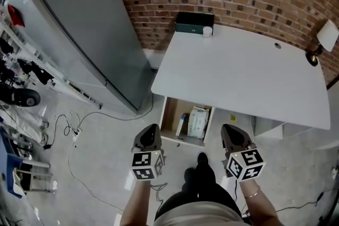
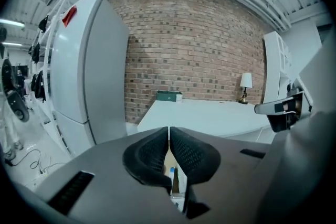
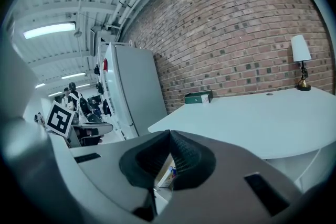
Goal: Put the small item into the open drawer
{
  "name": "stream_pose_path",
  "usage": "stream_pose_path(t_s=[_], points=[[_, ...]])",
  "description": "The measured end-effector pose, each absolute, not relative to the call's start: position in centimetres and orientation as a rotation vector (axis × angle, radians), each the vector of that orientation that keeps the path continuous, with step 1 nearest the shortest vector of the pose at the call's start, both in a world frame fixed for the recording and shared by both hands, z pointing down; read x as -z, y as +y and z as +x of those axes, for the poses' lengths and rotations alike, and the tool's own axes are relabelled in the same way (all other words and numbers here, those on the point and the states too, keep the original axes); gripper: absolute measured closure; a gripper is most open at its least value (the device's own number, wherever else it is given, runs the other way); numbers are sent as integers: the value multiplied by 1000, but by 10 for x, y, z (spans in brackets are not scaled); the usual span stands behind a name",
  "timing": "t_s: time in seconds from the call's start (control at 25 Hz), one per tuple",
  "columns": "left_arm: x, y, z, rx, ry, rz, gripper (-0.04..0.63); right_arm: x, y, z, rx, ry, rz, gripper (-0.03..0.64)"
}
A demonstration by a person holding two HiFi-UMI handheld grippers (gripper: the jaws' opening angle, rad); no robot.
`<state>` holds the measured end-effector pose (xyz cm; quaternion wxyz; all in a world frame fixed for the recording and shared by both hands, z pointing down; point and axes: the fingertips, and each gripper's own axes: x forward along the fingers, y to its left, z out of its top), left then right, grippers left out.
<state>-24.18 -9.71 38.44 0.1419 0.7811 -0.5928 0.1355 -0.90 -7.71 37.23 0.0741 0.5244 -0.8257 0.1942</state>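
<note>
Small item [image 1: 207, 32] on desk [image 1: 249, 77] far edge, well beyond left tool [image 1: 150, 134], right tool [image 1: 232, 134]

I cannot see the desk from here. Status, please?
Left gripper shut, empty; right gripper shut, empty. Small white item at table's far edge beside green box, untouched. Drawer open, packages inside; nothing blocking.

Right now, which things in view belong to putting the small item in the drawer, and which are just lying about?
For the job:
- small white pot on the desk
- open drawer
- left gripper and right gripper, both shut and empty

Lying about:
- green box
- lamp
- fridge
- floor cables
- packet in the drawer
</note>
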Motion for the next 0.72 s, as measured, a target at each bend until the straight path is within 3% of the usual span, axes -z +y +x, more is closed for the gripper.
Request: stream_pose_path(t_s=[0.72], points=[[-345,-25,-280,-286,-1764,2284,566,-346,-36,-32,-478,-2519,1551,612]])
